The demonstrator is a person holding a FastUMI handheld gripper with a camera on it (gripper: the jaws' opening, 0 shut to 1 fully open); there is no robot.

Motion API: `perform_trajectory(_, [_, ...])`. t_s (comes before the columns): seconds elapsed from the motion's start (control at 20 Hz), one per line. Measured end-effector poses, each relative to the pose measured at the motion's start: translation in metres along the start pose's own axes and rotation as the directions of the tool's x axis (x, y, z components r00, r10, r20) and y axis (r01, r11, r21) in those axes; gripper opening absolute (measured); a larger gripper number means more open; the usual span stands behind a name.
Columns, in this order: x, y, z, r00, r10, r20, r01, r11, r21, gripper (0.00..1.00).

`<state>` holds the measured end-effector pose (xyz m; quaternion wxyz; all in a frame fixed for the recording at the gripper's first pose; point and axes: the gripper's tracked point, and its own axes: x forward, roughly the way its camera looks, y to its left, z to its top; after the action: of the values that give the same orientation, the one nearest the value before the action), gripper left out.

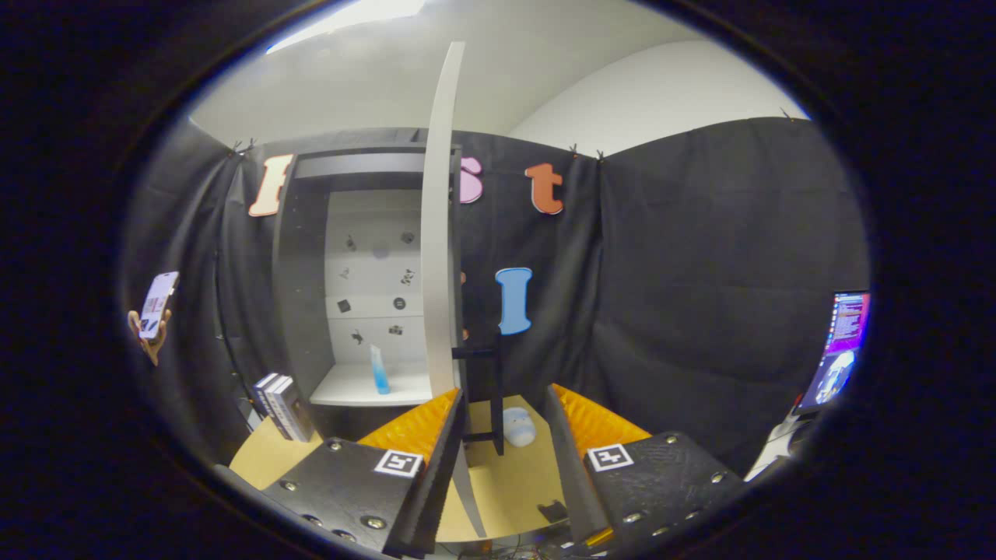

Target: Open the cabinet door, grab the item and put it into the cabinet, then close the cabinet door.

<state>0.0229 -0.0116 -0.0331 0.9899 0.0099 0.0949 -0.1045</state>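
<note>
The grey cabinet [299,311] stands open beyond my fingers, to the left. Its white door [437,257] is swung out towards me and shows edge-on, with its lower edge running down between my fingers, close beside the left one. A black bar handle [498,389] sticks out on the door's right face. A slim blue bottle [379,370] stands upright on the white shelf [342,393] inside the cabinet. My gripper [504,395] is open, and only the door edge and handle lie within the gap; neither finger visibly presses on them.
A pale round object [519,426] lies on the tan table [506,482] just past the handle. Several books [280,406] stand left of the cabinet. A hand holds a phone [157,303] at far left. A lit screen [842,350] is at far right. A small dark item [554,511] lies near the right finger.
</note>
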Motion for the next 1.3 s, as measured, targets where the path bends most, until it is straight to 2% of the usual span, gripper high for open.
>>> perform_trajectory(0.3, [0.014,0.038,-0.01,0.988,0.147,-0.041,-0.147,0.989,-0.003,0.63])
perform_trajectory(0.65, [0.028,0.082,-0.016,0.94,0.333,-0.072,-0.331,0.943,0.034,0.63])
perform_trajectory(0.85, [0.047,0.102,-0.026,0.917,0.387,-0.099,-0.387,0.922,0.02,0.63])
perform_trajectory(1.1, [0.055,0.136,-0.033,0.861,0.494,-0.125,-0.492,0.869,0.048,0.63])
perform_trajectory(1.3, [0.072,0.154,-0.044,0.844,0.516,-0.144,-0.52,0.854,0.015,0.63])
